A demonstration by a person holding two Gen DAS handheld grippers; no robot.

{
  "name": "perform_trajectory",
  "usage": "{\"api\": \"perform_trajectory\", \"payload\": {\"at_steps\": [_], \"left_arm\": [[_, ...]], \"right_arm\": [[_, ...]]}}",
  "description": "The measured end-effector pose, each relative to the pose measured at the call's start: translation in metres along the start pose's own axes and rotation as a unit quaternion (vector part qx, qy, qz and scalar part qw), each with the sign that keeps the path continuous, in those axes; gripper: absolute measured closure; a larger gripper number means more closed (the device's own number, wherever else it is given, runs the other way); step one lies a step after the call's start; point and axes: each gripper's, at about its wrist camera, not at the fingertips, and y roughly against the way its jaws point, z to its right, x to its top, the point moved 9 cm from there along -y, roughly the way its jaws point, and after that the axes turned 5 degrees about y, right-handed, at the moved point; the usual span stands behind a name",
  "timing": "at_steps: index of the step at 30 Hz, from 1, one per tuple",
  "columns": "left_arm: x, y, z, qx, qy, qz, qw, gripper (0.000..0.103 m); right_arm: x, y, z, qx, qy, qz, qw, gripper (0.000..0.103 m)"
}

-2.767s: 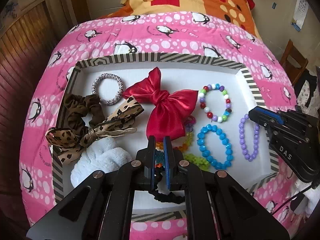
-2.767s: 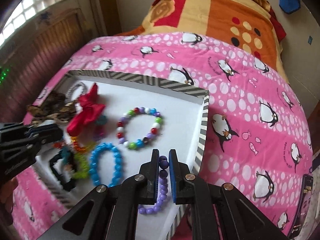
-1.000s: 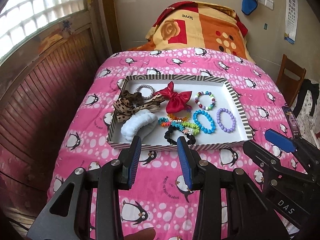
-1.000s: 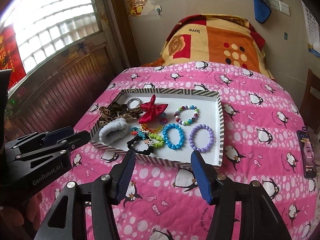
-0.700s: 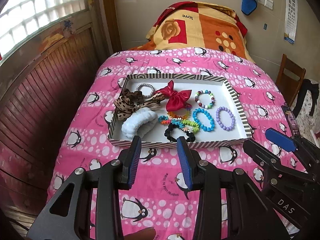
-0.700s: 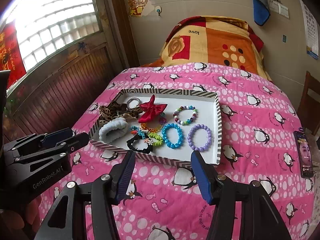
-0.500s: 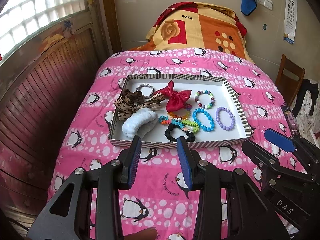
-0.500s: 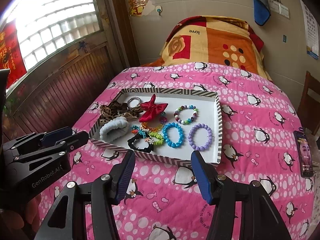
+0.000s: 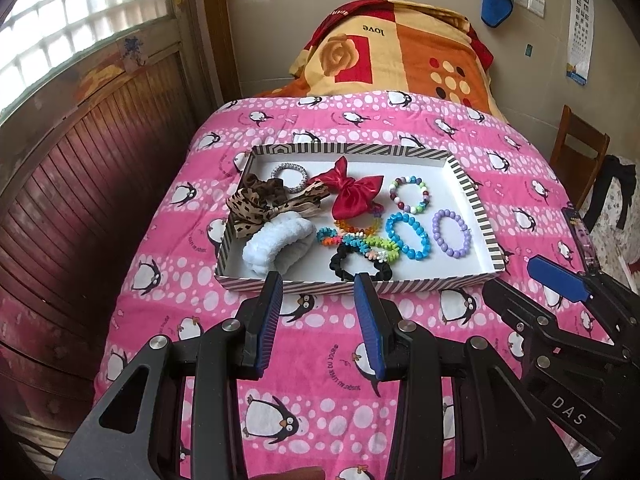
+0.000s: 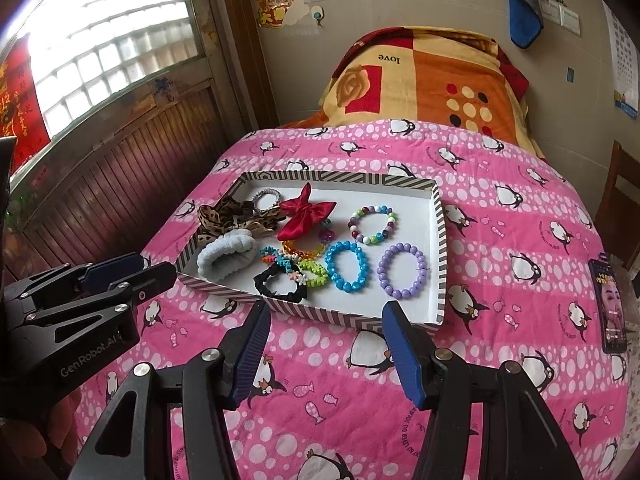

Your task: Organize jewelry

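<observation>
A striped-rim white tray (image 9: pixel 476 212) (image 10: pixel 438 240) lies on the pink penguin bedspread. In it lie a purple bead bracelet (image 9: pixel 451 233) (image 10: pixel 402 266), a blue bead bracelet (image 9: pixel 408 236) (image 10: pixel 347 267), a multicolour bead bracelet (image 9: pixel 409 194) (image 10: pixel 373 224), a red bow (image 9: pixel 354 192) (image 10: pixel 306 211), a black scrunchie (image 9: pixel 360 266) (image 10: pixel 279 282), a white fluffy scrunchie (image 9: pixel 278 244) (image 10: pixel 226 257) and leopard-print bows (image 9: pixel 260 206). My left gripper (image 9: pixel 319 280) and right gripper (image 10: pixel 325 312) are both open and empty, held back from the tray's near edge.
A phone (image 10: pixel 610 306) lies on the bedspread to the right. An orange blanket (image 9: pixel 400 56) is heaped at the head of the bed. A wooden panelled wall (image 9: pixel 80 184) runs along the left. A wooden chair (image 9: pixel 580 152) stands at the right.
Both grippers let go of the items they held in the tray, opened and pulled well back from it. In the last second they have barely moved.
</observation>
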Motion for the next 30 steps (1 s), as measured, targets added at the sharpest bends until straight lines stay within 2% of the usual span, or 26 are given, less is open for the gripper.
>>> {"api": "perform_trajectory", "payload": {"at_steps": [30], "left_arm": [[-0.005, -0.014, 0.0, 0.001, -0.003, -0.012, 0.9999, 0.067]], "right_arm": [[-0.003, -0.014, 0.006, 0.003, -0.005, -0.015, 1.0, 0.047]]}}
